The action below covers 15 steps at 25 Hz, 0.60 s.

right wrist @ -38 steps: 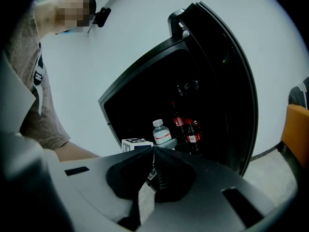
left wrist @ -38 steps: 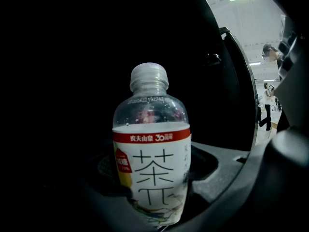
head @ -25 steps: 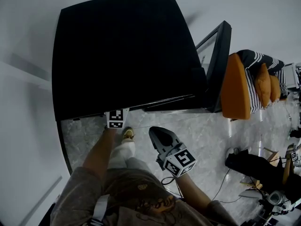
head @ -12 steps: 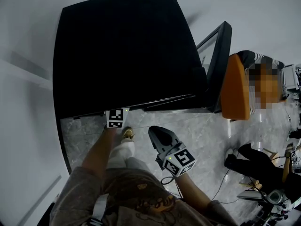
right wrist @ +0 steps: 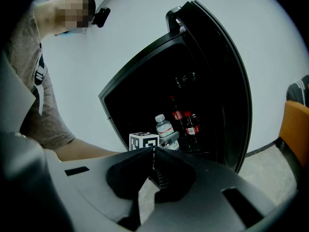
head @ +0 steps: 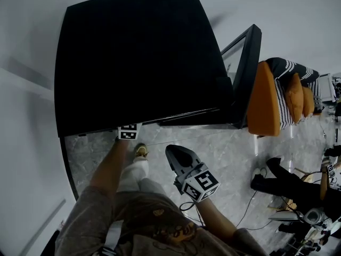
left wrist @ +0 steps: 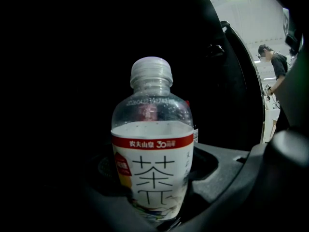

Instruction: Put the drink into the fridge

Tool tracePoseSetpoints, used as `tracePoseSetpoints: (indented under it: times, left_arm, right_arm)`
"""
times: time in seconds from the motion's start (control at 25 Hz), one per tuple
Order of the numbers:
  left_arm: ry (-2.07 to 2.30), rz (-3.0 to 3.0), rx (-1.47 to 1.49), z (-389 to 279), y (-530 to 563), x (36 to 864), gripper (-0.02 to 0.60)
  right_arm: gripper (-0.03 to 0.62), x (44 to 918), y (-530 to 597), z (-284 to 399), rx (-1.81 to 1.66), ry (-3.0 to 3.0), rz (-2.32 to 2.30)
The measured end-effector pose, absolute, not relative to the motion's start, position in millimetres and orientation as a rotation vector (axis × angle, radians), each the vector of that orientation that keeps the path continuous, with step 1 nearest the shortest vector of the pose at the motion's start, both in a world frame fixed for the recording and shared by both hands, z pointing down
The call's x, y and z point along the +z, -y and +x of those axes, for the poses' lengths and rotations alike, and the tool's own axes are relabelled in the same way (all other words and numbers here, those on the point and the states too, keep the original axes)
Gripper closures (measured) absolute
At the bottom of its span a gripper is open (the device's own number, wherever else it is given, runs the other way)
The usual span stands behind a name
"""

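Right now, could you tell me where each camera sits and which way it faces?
Head view: on the head, steeply down onto the fridge; shows arms, right gripper.
Left gripper view: on the left gripper, into the fridge; jaws hold the tea bottle.
Right gripper view: on that gripper, toward the open fridge; shut jaws, left arm.
Both gripper views share the tea bottle.

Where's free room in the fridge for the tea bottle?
Crowded right: two cola bottles stand on the open door side. Left of them, toward the fridge's left wall, looks bare, though dark; the tea bottle is there.
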<state>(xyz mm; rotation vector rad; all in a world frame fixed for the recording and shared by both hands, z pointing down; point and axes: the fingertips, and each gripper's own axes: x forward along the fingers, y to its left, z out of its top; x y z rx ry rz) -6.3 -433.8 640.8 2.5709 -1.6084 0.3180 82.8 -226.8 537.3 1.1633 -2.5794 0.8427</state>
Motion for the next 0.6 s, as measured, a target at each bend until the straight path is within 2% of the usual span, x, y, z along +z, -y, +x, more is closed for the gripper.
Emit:
tracePoseSetpoints:
  times: [0.6]
  left_arm:
    - [1.613, 2.572, 0.352, -7.7, 437.8, 645.7, 0.260]
  right_arm:
    - [0.574, 540.0, 222.4, 77.8, 0.844, 2.584, 1.149]
